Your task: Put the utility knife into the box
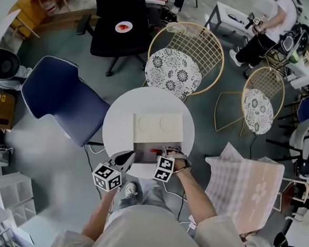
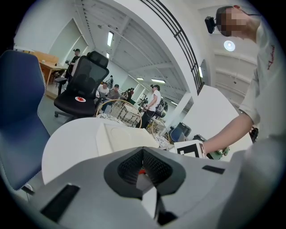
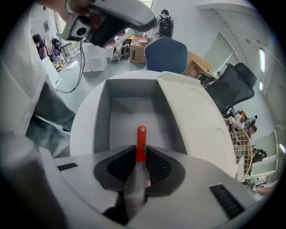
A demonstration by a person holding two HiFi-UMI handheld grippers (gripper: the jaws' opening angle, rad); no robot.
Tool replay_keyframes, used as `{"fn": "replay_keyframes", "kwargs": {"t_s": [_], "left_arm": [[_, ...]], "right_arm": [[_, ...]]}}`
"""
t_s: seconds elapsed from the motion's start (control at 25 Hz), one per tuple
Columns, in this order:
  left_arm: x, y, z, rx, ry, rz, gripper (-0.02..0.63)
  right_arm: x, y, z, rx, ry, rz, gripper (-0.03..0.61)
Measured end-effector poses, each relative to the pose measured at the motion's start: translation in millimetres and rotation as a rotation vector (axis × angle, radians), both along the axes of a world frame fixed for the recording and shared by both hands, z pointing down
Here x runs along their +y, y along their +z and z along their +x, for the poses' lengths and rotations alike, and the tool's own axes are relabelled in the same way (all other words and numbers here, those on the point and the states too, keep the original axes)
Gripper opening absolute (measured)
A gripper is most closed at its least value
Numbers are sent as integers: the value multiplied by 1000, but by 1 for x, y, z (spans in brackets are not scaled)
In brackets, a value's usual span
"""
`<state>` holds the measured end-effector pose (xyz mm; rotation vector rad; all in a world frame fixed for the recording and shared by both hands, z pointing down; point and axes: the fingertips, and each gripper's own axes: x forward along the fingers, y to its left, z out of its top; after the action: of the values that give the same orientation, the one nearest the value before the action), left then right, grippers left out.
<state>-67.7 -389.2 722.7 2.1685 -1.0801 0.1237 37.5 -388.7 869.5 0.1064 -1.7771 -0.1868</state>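
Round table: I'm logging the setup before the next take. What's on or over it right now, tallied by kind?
Box: 1
Box lid: 1
Utility knife: 1
Grippers: 2, the left gripper and the right gripper, which holds the knife over the open box
Total: 5

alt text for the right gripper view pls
The right gripper has its jaws shut on a red utility knife, pointing it into the open grey box on a round white table. The white lid lies open to the right; the left gripper hangs at top left.
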Motion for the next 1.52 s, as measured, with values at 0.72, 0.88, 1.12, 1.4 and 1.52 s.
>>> {"fn": "replay_keyframes", "kwargs": {"t_s": [0.72,0.88,1.12,1.4,1.52], "left_arm": [[-3,2,-5,-6,-15,-6,11],[0,1,-5,-6,-12,-6,11],[1,-4,-7,-7,-10,5,11],[5,-10,-4,1,4,18,11],[8,-14,-2,3,13,29,11]], "right_arm": [[-4,11,-4,25,-5,-108,78],[-5,7,-3,-16,27,-92,96],[-5,-1,-1,-14,-11,-39,160],[-6,-14,3,-22,-12,34,158],[-4,-20,3,-37,-12,71,143]]}}
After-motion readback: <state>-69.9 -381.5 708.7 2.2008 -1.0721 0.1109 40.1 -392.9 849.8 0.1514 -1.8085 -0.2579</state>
